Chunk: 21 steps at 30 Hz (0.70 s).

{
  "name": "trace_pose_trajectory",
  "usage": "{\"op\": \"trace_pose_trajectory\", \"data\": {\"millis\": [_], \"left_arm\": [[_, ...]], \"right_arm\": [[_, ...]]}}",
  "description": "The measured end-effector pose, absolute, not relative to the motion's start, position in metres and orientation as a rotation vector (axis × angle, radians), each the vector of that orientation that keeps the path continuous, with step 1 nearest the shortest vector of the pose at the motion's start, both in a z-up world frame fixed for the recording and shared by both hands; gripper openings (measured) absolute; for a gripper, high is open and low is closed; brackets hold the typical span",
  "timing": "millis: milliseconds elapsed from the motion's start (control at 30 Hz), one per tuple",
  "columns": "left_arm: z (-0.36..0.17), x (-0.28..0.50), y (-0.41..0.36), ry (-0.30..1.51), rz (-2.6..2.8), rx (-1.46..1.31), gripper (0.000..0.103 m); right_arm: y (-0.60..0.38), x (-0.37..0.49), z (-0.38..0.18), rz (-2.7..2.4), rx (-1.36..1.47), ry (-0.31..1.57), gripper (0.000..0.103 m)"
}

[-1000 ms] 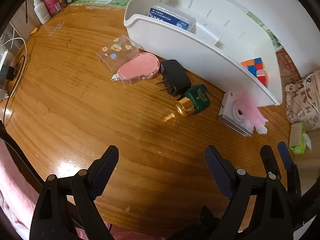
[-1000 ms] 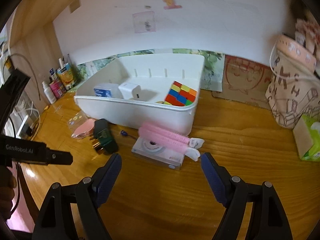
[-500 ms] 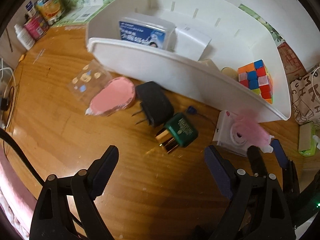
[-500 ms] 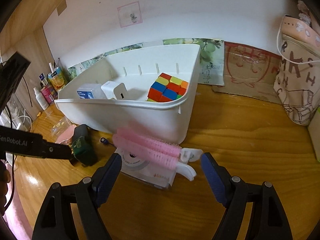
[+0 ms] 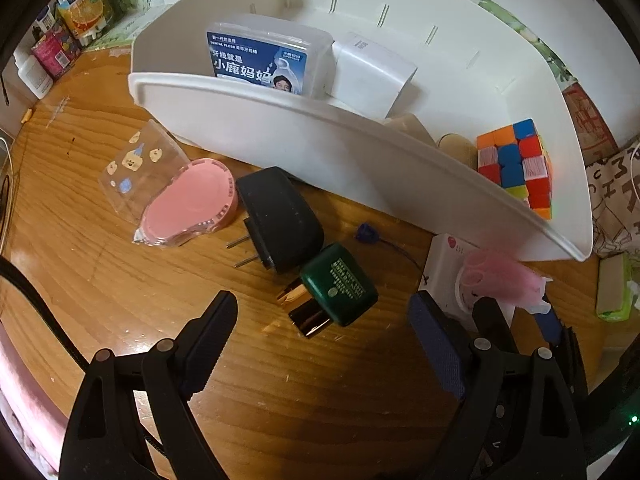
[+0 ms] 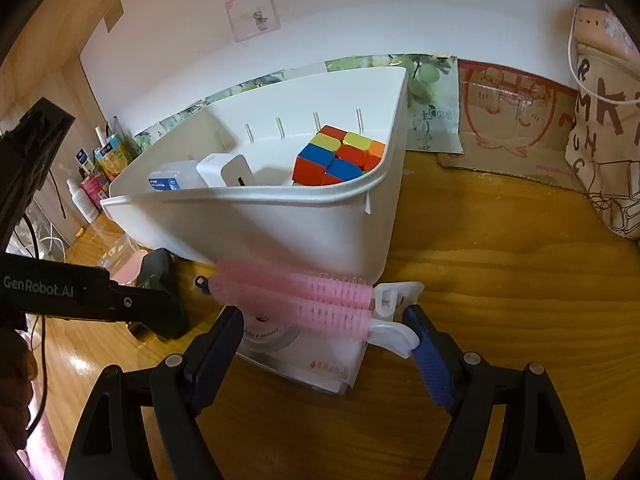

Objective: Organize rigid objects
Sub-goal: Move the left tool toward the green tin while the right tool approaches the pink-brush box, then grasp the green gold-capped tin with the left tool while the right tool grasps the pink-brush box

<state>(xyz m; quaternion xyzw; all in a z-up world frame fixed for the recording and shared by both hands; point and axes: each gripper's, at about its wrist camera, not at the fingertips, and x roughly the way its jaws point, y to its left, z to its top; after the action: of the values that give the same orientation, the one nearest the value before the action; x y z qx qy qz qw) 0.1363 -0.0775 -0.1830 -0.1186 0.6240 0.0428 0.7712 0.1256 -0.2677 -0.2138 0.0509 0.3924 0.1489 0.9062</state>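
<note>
pink hair rollers (image 6: 304,300) on white box (image 6: 320,360), bin (image 6: 320,232) behind

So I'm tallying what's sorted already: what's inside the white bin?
In the white bin: a dental floss box, a white charger and a colour cube. The near wall hides most of two beige items and the floor.

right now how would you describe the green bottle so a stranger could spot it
Find the big white bin on the wooden table. In front of its long wall lies a row of loose items; the green bottle lies beside the black plug adapter. Only it has a shiny gold cap.
</note>
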Motion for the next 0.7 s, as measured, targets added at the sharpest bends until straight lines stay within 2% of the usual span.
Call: {"op": "trace_pose_trajectory", "data": {"millis": [133, 200, 333, 467, 533, 700], "left_arm": [[-0.189, 0.141, -0.076, 1.373, 0.115, -0.277, 0.089], [-0.192, 0.143, -0.075, 1.381, 0.125, -0.292, 0.089], [-0.195, 0.145, -0.073, 1.394, 0.132, -0.33, 0.079], [-0.202, 0.156, -0.063, 1.421, 0.14, -0.358, 0.068], [-0.207, 0.159, -0.059, 1.442, 0.136, -0.406, 0.058], [-0.21, 0.165, -0.053, 1.451, 0.134, -0.451, 0.058]], "right_arm": [[-0.267, 0.128, -0.216, 0.304, 0.113, 0.82, 0.082], [-0.267, 0.128, -0.216, 0.312, 0.121, 0.819, 0.076], [-0.268, 0.128, -0.216, 0.316, 0.113, 0.823, 0.059], [-0.269, 0.128, -0.215, 0.33, 0.105, 0.821, 0.054], [-0.269, 0.128, -0.215, 0.334, 0.107, 0.822, 0.053], [-0.272, 0.126, -0.213, 0.34, 0.104, 0.822, 0.048]]}}
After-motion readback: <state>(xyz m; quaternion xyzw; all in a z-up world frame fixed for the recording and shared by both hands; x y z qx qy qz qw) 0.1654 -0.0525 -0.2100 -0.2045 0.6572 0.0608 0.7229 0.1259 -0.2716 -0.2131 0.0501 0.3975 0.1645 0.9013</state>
